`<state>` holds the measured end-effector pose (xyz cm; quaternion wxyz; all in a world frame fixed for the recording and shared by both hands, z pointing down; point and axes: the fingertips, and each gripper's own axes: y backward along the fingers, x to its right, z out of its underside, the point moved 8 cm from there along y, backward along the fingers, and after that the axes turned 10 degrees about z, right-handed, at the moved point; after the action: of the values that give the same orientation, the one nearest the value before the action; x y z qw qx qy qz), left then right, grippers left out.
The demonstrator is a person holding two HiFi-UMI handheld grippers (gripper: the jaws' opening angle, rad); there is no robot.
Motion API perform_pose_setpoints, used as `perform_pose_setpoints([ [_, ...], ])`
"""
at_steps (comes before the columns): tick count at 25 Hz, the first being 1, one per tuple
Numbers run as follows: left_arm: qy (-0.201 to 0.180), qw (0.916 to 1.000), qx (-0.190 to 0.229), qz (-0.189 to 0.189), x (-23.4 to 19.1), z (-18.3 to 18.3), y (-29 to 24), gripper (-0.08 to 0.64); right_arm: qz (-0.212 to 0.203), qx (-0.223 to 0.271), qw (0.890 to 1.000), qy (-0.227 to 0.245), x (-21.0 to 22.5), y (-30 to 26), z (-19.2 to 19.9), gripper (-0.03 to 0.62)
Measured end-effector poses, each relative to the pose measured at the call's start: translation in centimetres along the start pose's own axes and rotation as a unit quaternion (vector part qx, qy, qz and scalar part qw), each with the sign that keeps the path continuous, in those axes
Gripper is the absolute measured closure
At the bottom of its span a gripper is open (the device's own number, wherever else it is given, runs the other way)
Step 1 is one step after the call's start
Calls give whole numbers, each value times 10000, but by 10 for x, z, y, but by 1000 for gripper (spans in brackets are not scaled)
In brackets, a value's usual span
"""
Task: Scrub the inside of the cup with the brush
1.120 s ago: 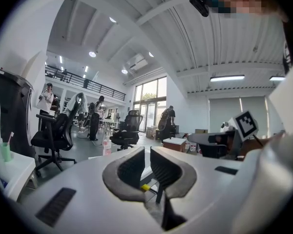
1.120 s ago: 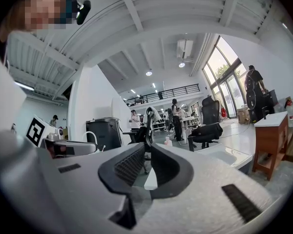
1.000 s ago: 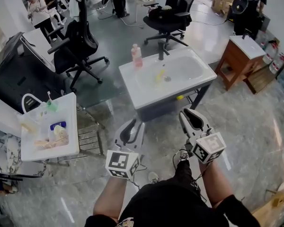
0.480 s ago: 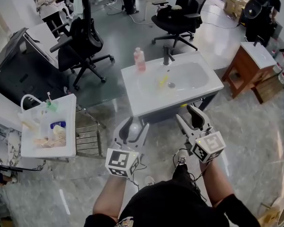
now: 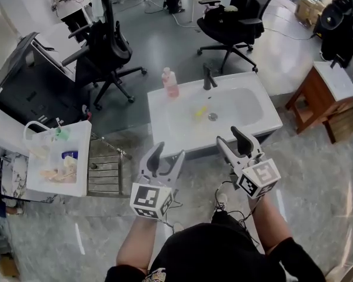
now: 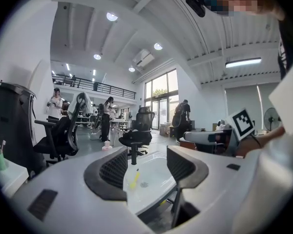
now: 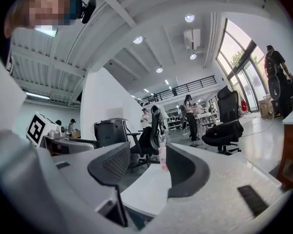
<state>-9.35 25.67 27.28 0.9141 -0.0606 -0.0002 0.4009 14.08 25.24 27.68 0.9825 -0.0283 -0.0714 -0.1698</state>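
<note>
A white sink (image 5: pixel 165 128) stands just ahead of me. A yellow brush (image 5: pixel 199 111) lies in its basin beside the drain. I cannot pick out a cup in any view. My left gripper (image 5: pixel 167 153) hovers in front of the sink's near edge, and its jaws have just been opening with nothing between them. My right gripper (image 5: pixel 231 137) is beside it at the same edge; its jaws have also just been opening and are empty. In the left gripper view the gripper (image 6: pixel 146 167) frames the brush (image 6: pixel 134 179). The right gripper (image 7: pixel 149 167) looks across the sink rim (image 7: pixel 146 189).
A pink bottle (image 5: pixel 169 83) and a black faucet (image 5: pixel 208 76) stand at the sink's back edge. A white side table (image 5: pixel 82 187) with small items and a metal rack (image 5: pixel 106 172) are at the left. Office chairs (image 5: pixel 109 46) stand behind, and a wooden cabinet (image 5: pixel 326 96) is at the right.
Both grippers have come closer to the sink's front edge. Their jaws went from nearly closed to wide apart, with nothing in them.
</note>
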Motion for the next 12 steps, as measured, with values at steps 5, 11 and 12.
perform_pose_setpoints([
  [5,53,9996,-49,-256,9,-2,-41,334,-212,-53,9997,-97,47,-20,-5,356],
  [11,80,9986,-150,-492,17,-6,-80,334,-432,-81,9988,-199,91,-38,-12,357],
  [12,73,9984,-169,-527,19,-7,-85,333,-465,-87,9986,-216,98,-40,-13,357],
])
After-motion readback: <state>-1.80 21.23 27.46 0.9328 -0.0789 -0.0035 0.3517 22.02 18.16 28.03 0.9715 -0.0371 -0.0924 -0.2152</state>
